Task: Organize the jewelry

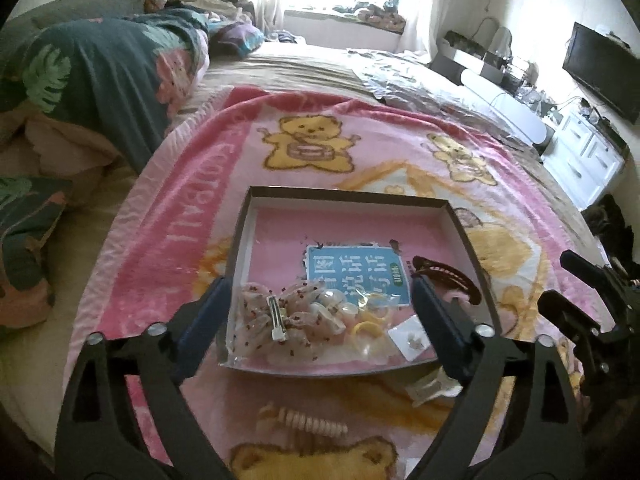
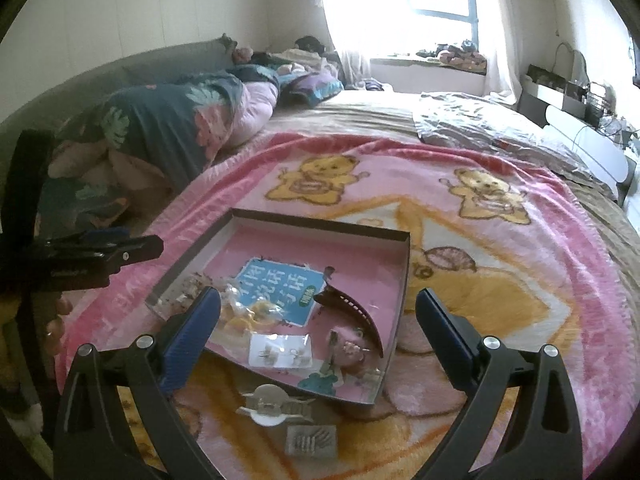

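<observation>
A pink teddy-bear blanket (image 1: 360,128) covers the bed, with wide bare stretches beyond and beside the shallow cardboard box lid (image 1: 348,196) lying near its front edge. Inside the lid, the far half is bare; the jewelry crowds the near edge — a clear bag of beaded hair bows (image 1: 280,320) in the near-left corner, yellow rings (image 1: 366,326) beside it, a brown hair claw (image 2: 352,312) toward the right wall, and an earring card (image 2: 280,350) by the near edge. Outside the near edge lie a white clip (image 2: 272,404) and a small silver comb piece (image 2: 311,440). The left gripper (image 1: 320,312) and right gripper (image 2: 320,320) hover over the lid — both spread wide, holding nothing.
</observation>
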The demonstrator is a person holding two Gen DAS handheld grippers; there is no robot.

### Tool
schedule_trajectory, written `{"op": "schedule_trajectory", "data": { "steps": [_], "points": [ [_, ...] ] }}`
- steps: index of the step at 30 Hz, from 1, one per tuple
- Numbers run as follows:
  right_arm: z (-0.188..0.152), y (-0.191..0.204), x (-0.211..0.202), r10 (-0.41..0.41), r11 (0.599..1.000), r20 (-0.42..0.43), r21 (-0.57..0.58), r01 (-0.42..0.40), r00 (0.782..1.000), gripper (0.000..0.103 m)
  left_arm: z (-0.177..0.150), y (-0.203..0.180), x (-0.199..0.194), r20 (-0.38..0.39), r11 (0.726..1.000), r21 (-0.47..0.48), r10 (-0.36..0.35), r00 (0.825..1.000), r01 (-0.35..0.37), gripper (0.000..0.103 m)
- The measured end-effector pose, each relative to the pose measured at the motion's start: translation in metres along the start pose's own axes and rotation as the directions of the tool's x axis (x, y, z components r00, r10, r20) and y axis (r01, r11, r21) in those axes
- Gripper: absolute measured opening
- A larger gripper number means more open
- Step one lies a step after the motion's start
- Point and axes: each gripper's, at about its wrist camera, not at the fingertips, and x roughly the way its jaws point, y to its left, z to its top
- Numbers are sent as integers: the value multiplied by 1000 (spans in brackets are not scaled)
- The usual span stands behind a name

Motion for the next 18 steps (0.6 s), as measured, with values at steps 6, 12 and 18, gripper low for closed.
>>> {"op": "schedule_trajectory", "data": {
  "steps": [6,12,18],
  "points": [
    [-1,-5,-31,-10,999,53,44,7,999,98,-4,-5,-20,22,1000,5,-14,1000,14,93],
    [-12,-19,-56,-24,993,77,113,15,997,99,-8,-11,-40,48,999,9,-39,998,39,93],
    [-16,-18,-78,-34,991,103,130,20,994,99,-12,-15,-61,77,998,17,-57,995,56,93]
  ]
}}
